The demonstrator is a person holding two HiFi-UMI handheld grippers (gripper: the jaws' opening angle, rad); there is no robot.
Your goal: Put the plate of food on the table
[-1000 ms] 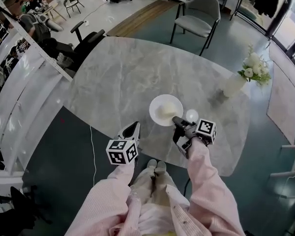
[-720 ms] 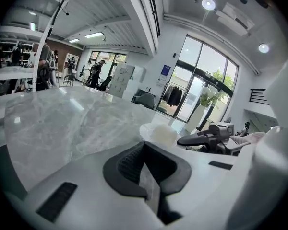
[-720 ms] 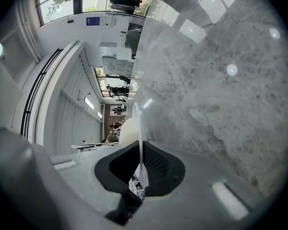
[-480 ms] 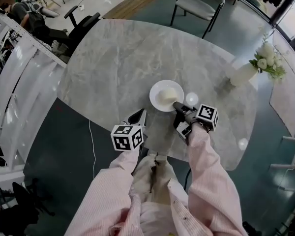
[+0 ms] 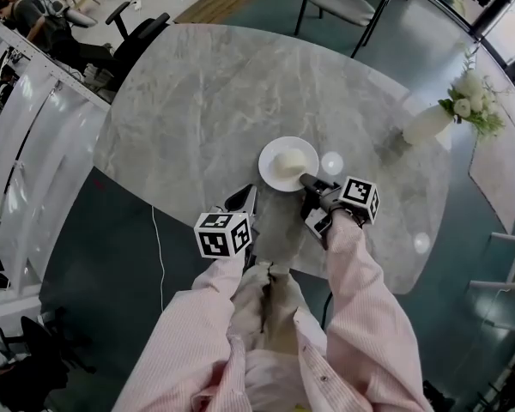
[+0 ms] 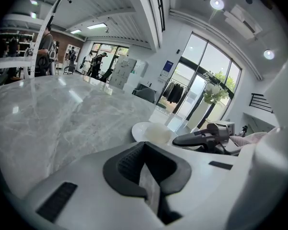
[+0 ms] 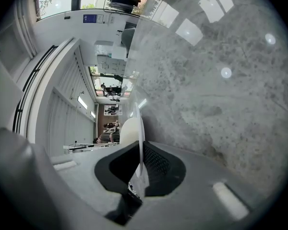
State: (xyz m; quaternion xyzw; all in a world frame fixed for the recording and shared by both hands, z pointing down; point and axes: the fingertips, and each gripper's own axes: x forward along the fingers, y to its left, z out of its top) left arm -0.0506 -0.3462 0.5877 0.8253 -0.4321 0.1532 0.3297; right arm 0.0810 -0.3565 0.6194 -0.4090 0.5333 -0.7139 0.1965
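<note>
One white plate (image 5: 277,153) of pale food (image 5: 292,162) lies mid-frame over the marble table (image 5: 197,93), with a flower vase (image 5: 426,125) well apart at upper right. The right gripper (image 5: 307,179) pinches its lower-right rim. The left gripper (image 5: 245,197), jaws pressed together and empty, hangs lower left.

Shining bright and even from tall windows (image 6: 201,80) and round ceiling lamps (image 6: 216,3); glinting in white spots near the right edge of the table (image 5: 197,101); bending hard and darkening to black at the corners of both gripper views; blurring softly close to the lenses.
</note>
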